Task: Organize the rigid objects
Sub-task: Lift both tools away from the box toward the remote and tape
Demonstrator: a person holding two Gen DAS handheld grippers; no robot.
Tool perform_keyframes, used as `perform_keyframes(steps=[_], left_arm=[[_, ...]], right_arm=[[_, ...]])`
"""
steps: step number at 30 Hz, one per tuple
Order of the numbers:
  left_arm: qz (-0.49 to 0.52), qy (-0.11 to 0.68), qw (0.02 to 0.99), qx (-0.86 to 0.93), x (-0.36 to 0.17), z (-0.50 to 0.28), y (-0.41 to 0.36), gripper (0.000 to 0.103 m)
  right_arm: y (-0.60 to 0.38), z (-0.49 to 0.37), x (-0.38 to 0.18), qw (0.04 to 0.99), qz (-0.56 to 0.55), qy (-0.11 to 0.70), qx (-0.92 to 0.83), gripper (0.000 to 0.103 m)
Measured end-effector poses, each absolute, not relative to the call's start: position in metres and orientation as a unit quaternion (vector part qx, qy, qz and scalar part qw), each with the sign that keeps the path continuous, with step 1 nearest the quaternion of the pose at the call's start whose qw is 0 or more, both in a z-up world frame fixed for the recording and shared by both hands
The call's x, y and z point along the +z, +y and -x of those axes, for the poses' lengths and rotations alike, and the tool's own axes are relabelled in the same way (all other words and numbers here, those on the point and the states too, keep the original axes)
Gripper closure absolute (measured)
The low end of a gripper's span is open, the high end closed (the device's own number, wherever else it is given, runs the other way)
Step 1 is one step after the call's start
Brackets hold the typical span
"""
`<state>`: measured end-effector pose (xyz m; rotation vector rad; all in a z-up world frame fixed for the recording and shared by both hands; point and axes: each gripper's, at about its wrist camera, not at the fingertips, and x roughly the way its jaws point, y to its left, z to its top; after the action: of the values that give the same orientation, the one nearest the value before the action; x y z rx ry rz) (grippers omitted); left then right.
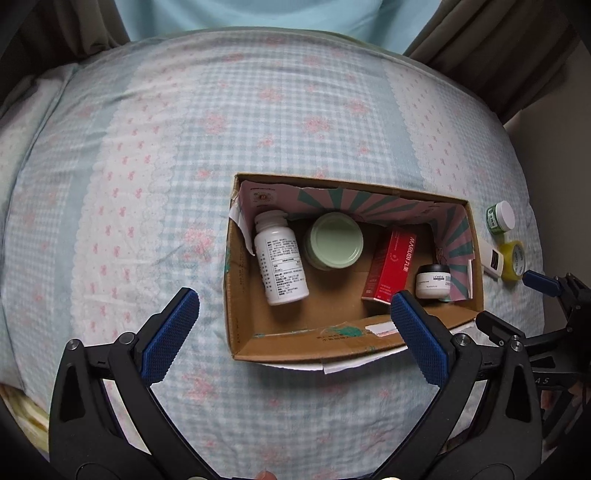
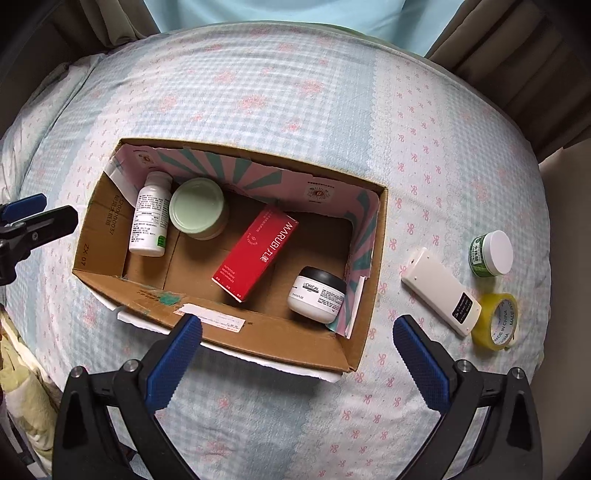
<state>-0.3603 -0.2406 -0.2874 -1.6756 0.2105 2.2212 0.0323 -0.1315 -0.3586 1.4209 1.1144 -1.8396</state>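
Note:
An open cardboard box [image 2: 258,334] [image 1: 295,341] lies on the bed. Inside it are a white pill bottle [image 2: 149,218] [image 1: 280,258], a pale green jar [image 2: 197,206] [image 1: 334,242], a red Marubi carton [image 2: 256,253] [image 1: 391,267] and a white L'Oreal jar [image 2: 317,293] [image 1: 432,282]. To the right of the box lie a white flat device [image 2: 439,291] [image 1: 493,260], a small green jar with a white lid [image 2: 493,254] [image 1: 500,218] and a yellow tape roll [image 2: 496,325] [image 1: 513,260]. My left gripper [image 1: 295,321] is open and empty over the box's near wall. My right gripper [image 2: 297,349] is open and empty, near the box's right front corner.
The bed has a blue checked quilt [image 2: 295,92] with pink flowers. A person in a light blue top [image 2: 277,14] stands at the far side. Curtains [image 2: 517,55] hang behind. The other gripper shows at the left edge of the right wrist view [image 2: 29,225] and at the right edge of the left wrist view [image 1: 546,284].

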Motion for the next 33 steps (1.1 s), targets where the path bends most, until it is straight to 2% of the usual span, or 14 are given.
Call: perform_keyframes(steps=[10, 20, 26, 33], left_arm=[[0.559, 0.074, 0.16, 0.81, -0.233, 0.314, -0.225, 0.0], [0.545, 0.07, 0.194, 0.813, -0.208, 0.26, -0.165, 0.0], [0.549, 0.072, 0.179, 0.813, -0.209, 0.229, -0.108, 0.0], [0.573, 0.066, 0.15, 0.803, -0.235, 0.2, -0.025, 0.0]], right_arm=[[-0.085, -0.035, -0.291, 0.269, -0.509, 0.338, -0.745, 0.0], [-0.009, -0.013, -0.243, 0.255, -0.478, 0.32, -0.778, 0.0], [0.038, 0.022, -0.233, 0.272, -0.464, 0.328, -0.777, 0.0], [0.093, 0.082, -0.242, 0.316, -0.45, 0.351, -0.758, 0.0]])
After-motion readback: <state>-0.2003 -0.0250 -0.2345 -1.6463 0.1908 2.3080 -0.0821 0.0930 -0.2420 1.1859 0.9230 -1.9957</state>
